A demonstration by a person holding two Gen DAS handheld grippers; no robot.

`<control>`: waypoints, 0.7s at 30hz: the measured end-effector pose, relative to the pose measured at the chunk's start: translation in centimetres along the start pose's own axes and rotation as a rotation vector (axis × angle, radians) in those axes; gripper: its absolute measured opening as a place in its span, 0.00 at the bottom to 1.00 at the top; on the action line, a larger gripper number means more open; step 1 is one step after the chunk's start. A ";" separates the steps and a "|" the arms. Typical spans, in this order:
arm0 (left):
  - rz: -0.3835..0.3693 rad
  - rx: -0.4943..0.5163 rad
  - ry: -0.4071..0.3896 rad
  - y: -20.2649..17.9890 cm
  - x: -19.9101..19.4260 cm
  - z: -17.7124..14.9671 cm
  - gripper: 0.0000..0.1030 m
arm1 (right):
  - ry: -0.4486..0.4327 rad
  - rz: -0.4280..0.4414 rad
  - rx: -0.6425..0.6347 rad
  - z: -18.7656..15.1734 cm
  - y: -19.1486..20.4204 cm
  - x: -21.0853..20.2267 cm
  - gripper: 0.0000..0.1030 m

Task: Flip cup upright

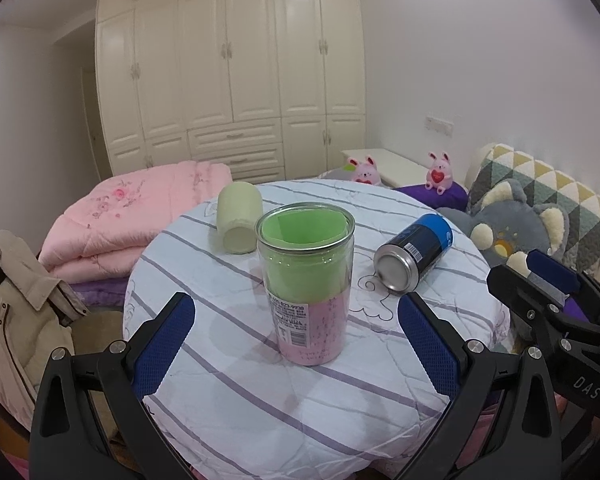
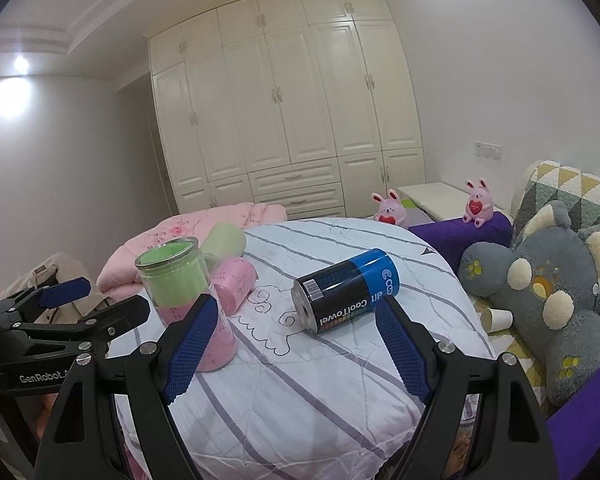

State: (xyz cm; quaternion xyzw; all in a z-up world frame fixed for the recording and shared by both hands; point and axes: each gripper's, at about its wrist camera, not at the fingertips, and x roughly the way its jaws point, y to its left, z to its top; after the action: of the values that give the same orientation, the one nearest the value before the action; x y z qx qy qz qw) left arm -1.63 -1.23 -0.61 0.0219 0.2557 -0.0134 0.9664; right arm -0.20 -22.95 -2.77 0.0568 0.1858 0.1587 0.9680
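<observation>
Glass cup (image 1: 306, 288) stands upright on table (image 1: 380, 368); left gripper (image 1: 296, 344) and right gripper (image 2: 296, 344) fingers wide.

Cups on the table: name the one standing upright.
The clear glass with the green and pink liner; the pale green cup and blue can lie on their sides.

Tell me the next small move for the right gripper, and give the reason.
Probably ease the right gripper forward so its open jaws straddle the blue can. The can lies on its side on the striped tablecloth, just ahead of the fingertips and not yet between them, while the clear cup already stands upright.
</observation>
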 end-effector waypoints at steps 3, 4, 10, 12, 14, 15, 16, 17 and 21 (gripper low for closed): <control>0.001 0.000 0.003 -0.1 0.0 0.0 1.00 | 0.005 -0.003 -0.002 -0.1 0.1 0.0 0.80; 0.001 -0.001 0.002 -0.1 0.0 -0.1 1.00 | 0.005 -0.004 -0.002 -0.1 0.1 0.0 0.80; 0.007 -0.005 0.004 0.0 0.1 0.0 1.00 | 0.010 -0.005 -0.005 -0.2 0.1 0.1 0.80; 0.007 -0.010 0.001 0.1 0.1 -0.1 1.00 | 0.011 -0.007 -0.008 -0.2 0.2 0.1 0.80; 0.011 -0.014 0.001 0.2 0.2 -0.1 1.00 | 0.007 -0.006 -0.009 -0.2 0.2 0.1 0.80; 0.012 -0.015 0.001 0.3 0.3 -0.1 1.00 | 0.008 -0.005 -0.010 -0.2 0.2 0.1 0.80; 0.013 -0.018 0.002 0.3 0.3 -0.1 1.00 | 0.009 -0.006 -0.010 -0.2 0.2 0.1 0.80; 0.013 -0.020 0.003 0.4 0.4 -0.1 1.00 | 0.010 -0.007 -0.012 -0.2 0.2 0.1 0.80; 0.016 -0.022 0.007 0.5 0.6 0.0 1.00 | 0.013 -0.006 -0.016 -0.2 0.2 0.1 0.80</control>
State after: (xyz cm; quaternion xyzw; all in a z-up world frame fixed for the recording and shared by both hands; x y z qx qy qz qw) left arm -1.09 -0.71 -0.86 0.0132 0.2592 -0.0029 0.9657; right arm -0.24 -22.74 -2.97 0.0474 0.1910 0.1577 0.9677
